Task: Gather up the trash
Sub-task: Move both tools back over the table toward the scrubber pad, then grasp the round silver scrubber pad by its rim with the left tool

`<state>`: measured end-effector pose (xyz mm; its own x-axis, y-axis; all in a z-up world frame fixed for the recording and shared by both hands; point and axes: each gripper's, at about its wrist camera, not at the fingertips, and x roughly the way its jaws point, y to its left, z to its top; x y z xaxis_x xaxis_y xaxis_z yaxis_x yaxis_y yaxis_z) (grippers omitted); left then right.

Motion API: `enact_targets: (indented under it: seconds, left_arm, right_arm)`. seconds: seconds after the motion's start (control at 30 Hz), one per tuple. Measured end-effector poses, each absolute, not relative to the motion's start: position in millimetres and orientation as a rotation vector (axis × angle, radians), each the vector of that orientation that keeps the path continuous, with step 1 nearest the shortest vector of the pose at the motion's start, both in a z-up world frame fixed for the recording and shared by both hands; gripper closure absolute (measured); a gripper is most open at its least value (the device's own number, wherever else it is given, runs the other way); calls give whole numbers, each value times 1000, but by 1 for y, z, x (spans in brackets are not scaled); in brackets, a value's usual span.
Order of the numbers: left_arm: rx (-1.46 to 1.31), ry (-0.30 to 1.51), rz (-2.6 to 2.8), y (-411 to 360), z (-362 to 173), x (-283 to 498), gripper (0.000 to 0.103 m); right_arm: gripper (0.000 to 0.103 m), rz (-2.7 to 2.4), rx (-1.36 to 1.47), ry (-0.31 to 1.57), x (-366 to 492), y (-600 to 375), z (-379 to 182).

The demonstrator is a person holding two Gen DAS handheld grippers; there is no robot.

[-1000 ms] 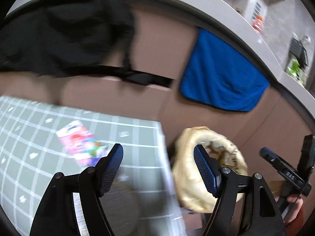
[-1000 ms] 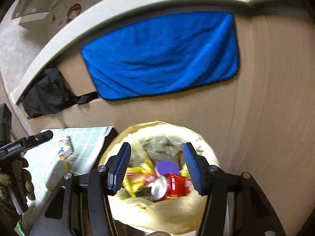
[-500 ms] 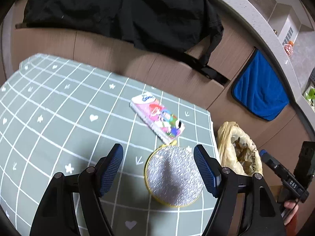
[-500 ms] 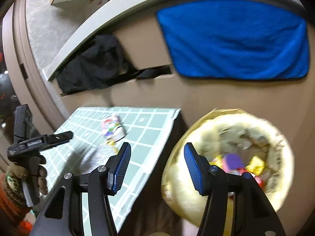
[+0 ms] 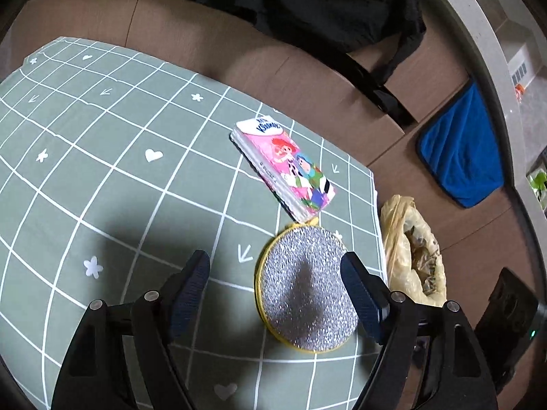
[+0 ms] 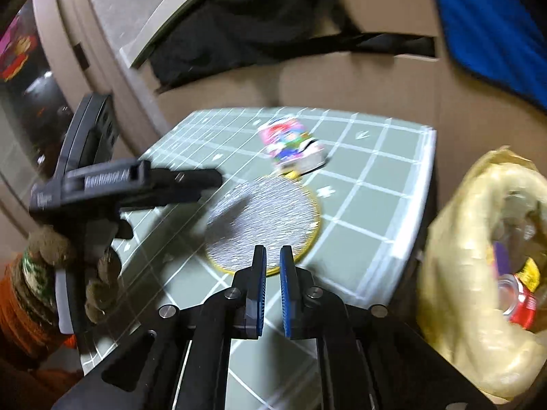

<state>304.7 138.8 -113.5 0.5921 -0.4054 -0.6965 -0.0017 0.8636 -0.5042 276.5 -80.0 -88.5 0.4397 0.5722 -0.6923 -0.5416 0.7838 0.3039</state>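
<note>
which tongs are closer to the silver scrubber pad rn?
Left. Left tongs stand open just above the silver scrubber pad; right tongs are shut, empty, back at its near edge.

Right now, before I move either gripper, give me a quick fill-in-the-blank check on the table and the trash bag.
1. The round silver pad has a rim coloured ____.
2. The tissue pack lies on the green ____.
3. The right gripper has its jaws ____, with nothing between them.
4. Inside the yellow trash bag lies a red ____.

Missing words: yellow; tablecloth; shut; can
</note>
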Motion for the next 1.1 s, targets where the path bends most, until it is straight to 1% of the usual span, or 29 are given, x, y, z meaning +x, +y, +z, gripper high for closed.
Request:
enact_targets:
  seconds: [0.2,0.57,0.63,0.73,0.77,0.8,0.87,0.9,0.93,0.97,1.07,1.1]
  left_arm:
    - [-499,954,-271,135,-120,318,25]
    - [-571,1002,-357,121,-128,325,25]
    - [-593,1016,-383,119,-128,325,28]
    - [-600,1017,-396,116,-125,322,29]
    - [-595,1017,-402,114,-125,321,30]
    - [-596,1022,-409,112,-125,321,32]
    - [-617,1049,-439,111,-128,321,46]
    - [-621,1061,-454,108,-129,320,49]
    - [-612,1065,-459,105,-130,319,56]
    - [-591,1055,-461,102,-128,317,67]
    - [-544,1011,-453,99,-118,312,82]
    - [-531,992,-449,99,-113,309,84]
  right_arm:
    - [95,693,65,919,285,-73,-105]
    - [97,680,76,911,277,-79,-110]
    - [97,678,85,910,278,-79,-112]
    - [97,674,85,903,276,-81,-113]
    - [97,672,83,899,275,-81,-113]
    - [97,670,82,898,275,-82,-113]
    - [97,667,84,897,274,-84,-115]
    - [97,664,85,899,274,-84,-115]
    - [96,659,90,902,274,-86,-117]
    - [96,659,97,901,273,-88,-118]
    - [95,657,99,896,271,-91,-117]
    - [92,656,90,889,270,-91,-115]
